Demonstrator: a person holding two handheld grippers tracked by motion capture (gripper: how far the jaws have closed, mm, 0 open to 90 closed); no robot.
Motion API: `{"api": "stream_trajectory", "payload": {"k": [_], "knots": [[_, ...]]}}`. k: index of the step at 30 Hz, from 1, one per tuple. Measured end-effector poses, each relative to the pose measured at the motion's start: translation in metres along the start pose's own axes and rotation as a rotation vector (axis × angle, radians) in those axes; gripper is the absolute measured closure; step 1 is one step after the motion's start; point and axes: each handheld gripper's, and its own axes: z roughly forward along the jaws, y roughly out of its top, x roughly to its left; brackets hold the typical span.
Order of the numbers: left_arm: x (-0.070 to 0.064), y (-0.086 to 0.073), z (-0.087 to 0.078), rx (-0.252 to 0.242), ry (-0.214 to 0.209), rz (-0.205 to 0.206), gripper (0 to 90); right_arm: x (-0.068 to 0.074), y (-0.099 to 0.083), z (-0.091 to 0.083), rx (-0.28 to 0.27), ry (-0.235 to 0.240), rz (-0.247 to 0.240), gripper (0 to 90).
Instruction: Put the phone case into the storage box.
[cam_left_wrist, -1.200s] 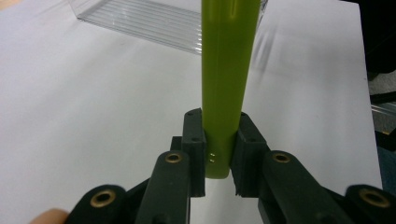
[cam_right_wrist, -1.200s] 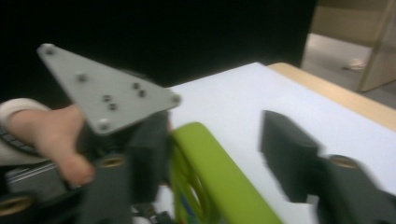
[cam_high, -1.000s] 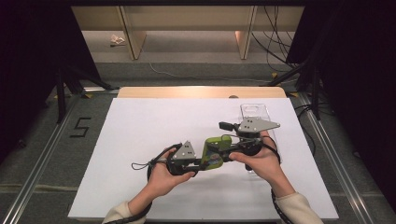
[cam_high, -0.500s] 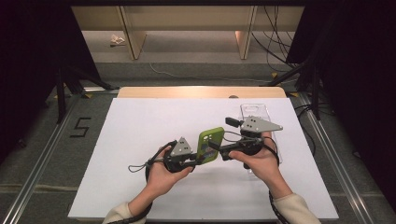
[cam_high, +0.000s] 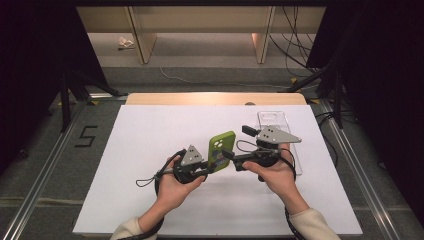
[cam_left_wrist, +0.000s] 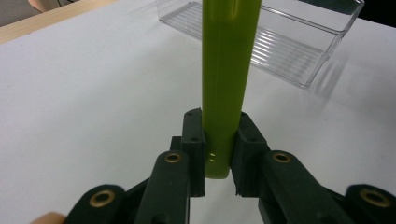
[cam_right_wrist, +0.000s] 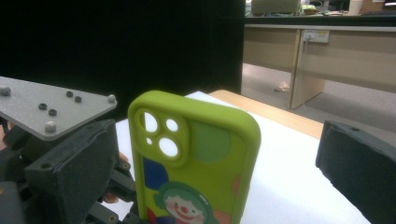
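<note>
phone case (cam_high: 221, 151), bright green, stands upright above the white worktop (cam_high: 150, 145), pinched at its bottom edge by the left gripper (cam_left_wrist: 217, 154), whose two black jaws press against both faces of the case. in the right gripper view the case's back faces the camera, with round camera cut-outs at the top and a cartoon clown printed lower down. right gripper (cam_high: 231, 156) sits just beside the case with its jaws spread wide, one on either side of the case and neither touching it. behind them, towards the far right of the worktop, a clear plastic tray (cam_high: 274, 121) lies flat. both hands hover over the middle of the worktop.
</note>
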Motion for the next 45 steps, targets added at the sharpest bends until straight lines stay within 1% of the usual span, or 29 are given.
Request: {"api": "stream_trajectory", "payload": {"k": [10,18,22,26,40,45], "knots": [[0.0011,0.0001,-0.0013,-0.012,0.029,-0.014,77.4,0.0025,-0.0022,0.0015,-0.004,-0.014,-0.003,0.3],[0.0014,-0.0001,-0.0011,-0.017,0.041,-0.021,77.4,0.0042,-0.0024,0.0018,-0.010,-0.029,-0.004,0.3],[0.0006,-0.0002,-0.0013,-0.026,0.059,-0.019,77.4,0.0048,-0.0024,0.0018,-0.005,-0.027,-0.008,0.3],[-0.0006,0.0004,-0.0017,-0.031,0.068,-0.019,77.4,0.0065,-0.0031,0.0029,-0.003,-0.026,-0.016,0.3],[-0.0031,0.0006,-0.0011,-0.031,0.071,-0.020,77.4,0.0082,-0.0038,0.0044,-0.007,-0.035,-0.013,0.3],[-0.0044,0.0009,-0.0010,-0.032,0.072,-0.020,77.4,0.0085,-0.0040,0.0047,-0.013,-0.046,-0.009,0.3]]}}
